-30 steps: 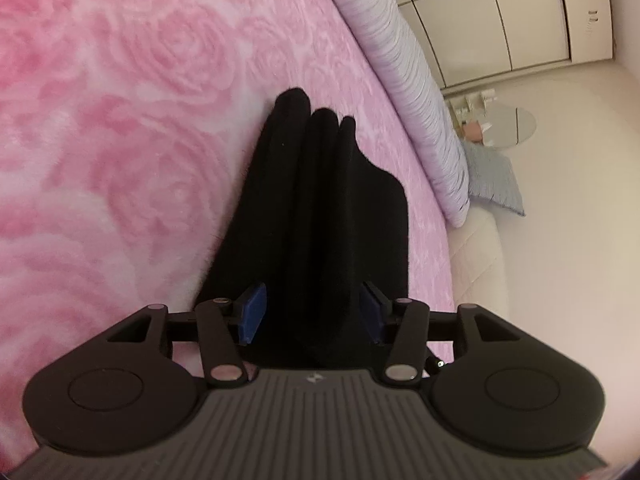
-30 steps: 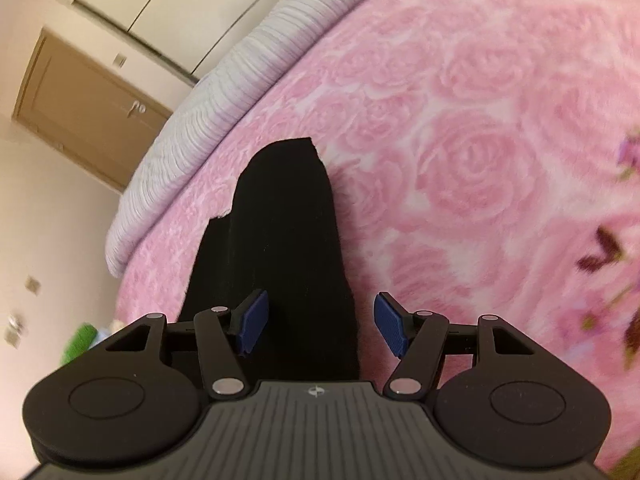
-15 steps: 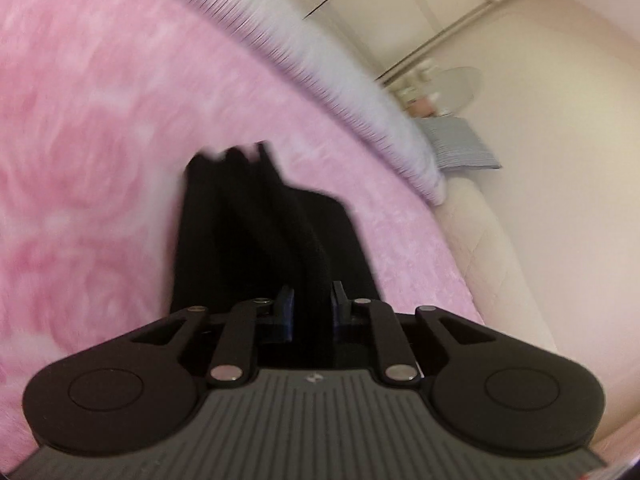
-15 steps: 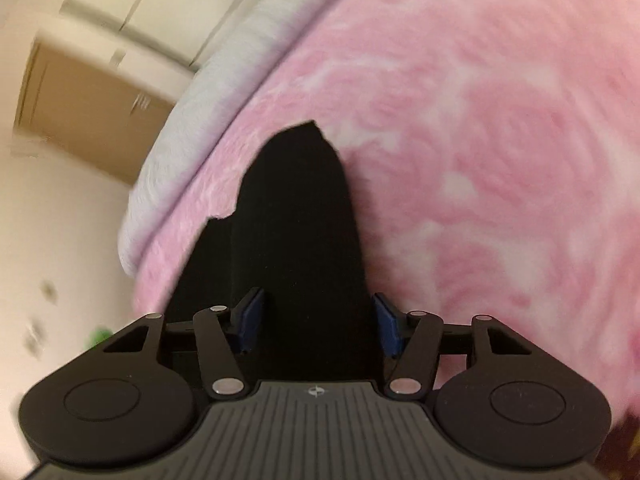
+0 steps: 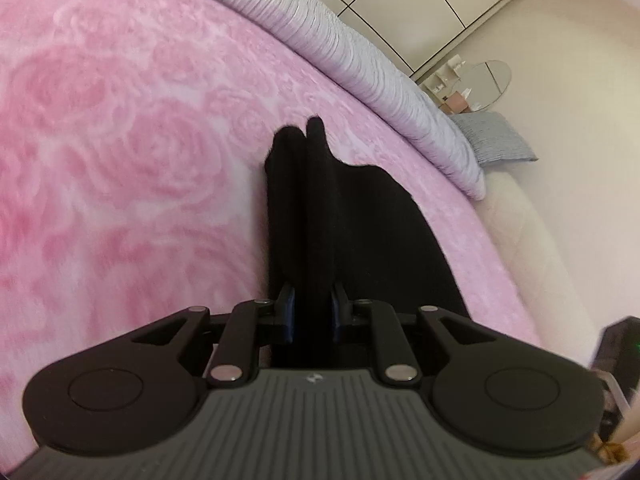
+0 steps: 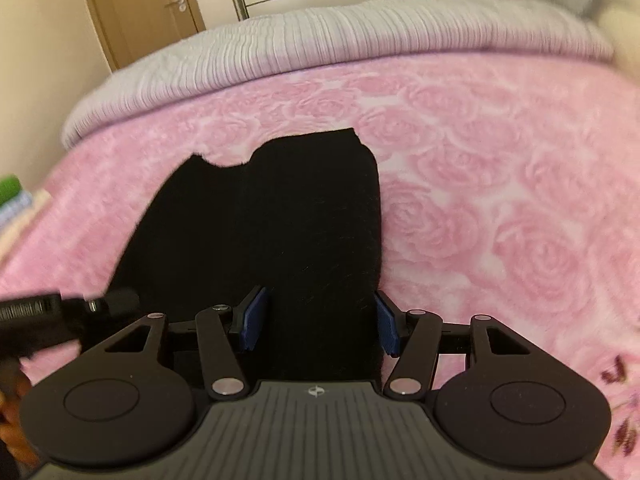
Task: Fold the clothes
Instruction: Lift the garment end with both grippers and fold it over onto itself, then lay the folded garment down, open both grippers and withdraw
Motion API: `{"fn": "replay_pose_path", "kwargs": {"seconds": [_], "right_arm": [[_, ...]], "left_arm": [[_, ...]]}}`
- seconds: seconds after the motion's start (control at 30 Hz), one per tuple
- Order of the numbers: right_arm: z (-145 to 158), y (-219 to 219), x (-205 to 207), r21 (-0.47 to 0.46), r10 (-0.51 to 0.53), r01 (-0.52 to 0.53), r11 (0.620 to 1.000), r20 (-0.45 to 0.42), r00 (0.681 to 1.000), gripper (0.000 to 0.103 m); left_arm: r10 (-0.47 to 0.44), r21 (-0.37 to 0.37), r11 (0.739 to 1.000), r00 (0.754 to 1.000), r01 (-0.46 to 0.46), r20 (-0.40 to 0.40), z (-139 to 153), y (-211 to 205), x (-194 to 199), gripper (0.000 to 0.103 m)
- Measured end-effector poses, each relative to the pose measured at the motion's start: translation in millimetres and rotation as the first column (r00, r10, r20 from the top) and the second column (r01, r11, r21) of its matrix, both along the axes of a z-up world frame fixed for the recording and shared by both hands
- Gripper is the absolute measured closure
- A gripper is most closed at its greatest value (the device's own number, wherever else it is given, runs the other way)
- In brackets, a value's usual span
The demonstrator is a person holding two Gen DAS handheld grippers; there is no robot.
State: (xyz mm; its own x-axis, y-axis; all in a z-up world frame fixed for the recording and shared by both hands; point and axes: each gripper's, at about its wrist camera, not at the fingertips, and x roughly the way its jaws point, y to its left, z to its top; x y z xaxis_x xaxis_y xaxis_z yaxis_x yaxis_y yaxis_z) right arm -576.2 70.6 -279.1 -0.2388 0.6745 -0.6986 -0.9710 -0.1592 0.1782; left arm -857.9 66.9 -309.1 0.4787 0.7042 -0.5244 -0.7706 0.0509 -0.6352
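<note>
Pink rose blanket covers the bed, with a grey quilt along its far edge and a door behind. On it lies the black garment, partly flat, its near end gathered toward me. My left gripper has its fingers nearly closed, pinching a raised ridge of cloth, I judge to lift that edge for a fold. My right gripper has its fingers spread wide, straddling the cloth without squeezing it.
</note>
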Motion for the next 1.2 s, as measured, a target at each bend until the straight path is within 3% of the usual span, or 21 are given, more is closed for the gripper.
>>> {"fn": "replay_pose_path", "kwargs": {"seconds": [0.1,0.2,0.27,0.37,0.43,0.5,0.57,0.63,0.73,0.83,0.97,1.07,1.2], "right_arm": [[-6.5,-4.7,-4.3,0.038,-0.009,0.008,0.999,0.023,1.000,0.038],[-5.7,0.8,16.6,-0.003,-0.010,0.010,1.000,-0.103,0.995,0.035],[-2.7,6.1,47.5,-0.075,-0.062,0.044,0.996,-0.266,0.962,0.036],[6.6,-5.5,87.1,-0.100,-0.144,0.113,0.989,-0.394,0.908,0.036],[16.3,-19.8,99.1,-0.072,-0.150,0.132,0.989,-0.386,0.910,0.037],[22.5,-31.8,97.0,-0.053,-0.119,0.107,0.993,-0.356,0.927,0.052],[25.2,-41.7,84.1,-0.027,-0.058,0.052,0.998,-0.302,0.952,0.084],[25.5,-50.0,66.1,0.015,-0.013,0.017,1.000,-0.232,0.973,0.088],[23.6,-51.6,45.0,0.058,0.027,-0.020,0.998,-0.120,0.992,0.089],[9.3,-45.0,33.2,0.001,0.057,-0.057,0.998,-0.037,0.998,0.089],[0.0,-51.1,28.2,0.036,0.078,-0.079,0.996,0.023,0.997,0.089],[3.7,-48.9,32.0,0.025,0.076,-0.076,0.997,-0.006,0.997,0.089],[13.3,-49.4,40.1,0.042,0.055,-0.052,0.998,-0.058,0.997,0.082]], "left_arm": [[-0.001,-0.018,1.000,1.000,0.000,-0.007,0.8,3.3,1.4,0.087],[0.016,-0.038,0.999,1.000,-0.016,0.002,4.3,-1.3,-3.6,0.083],[0.052,-0.034,0.998,0.999,-0.052,-0.008,14.7,-13.4,-7.3,0.084],[0.104,0.020,0.995,0.992,-0.102,-0.065,39.9,-42.9,-8.4,0.086],[0.090,0.057,0.995,0.990,-0.084,-0.110,53.4,-62.1,-2.1,0.086],[0.055,0.076,0.996,0.989,-0.045,-0.138,59.2,-74.7,7.6,0.086],[0.018,0.088,0.996,0.985,-0.003,-0.169,59.1,-80.4,19.9,0.086],[0.009,0.080,0.997,0.975,0.009,-0.221,52.9,-77.6,29.9,0.087],[0.007,0.051,0.999,0.956,0.009,-0.295,40.9,-67.1,38.8,0.087],[-0.022,-0.029,0.999,0.948,0.013,-0.316,18.5,-52.0,40.5,0.082],[-0.011,-0.023,1.000,0.943,0.004,-0.332,12.5,-49.8,42.5,0.075],[0.009,-0.017,1.000,0.944,-0.016,-0.330,22.2,-55.5,41.0,0.080],[0.053,0.066,0.997,0.941,-0.032,-0.334,54.6,-73.1,40.3,0.088]]}}
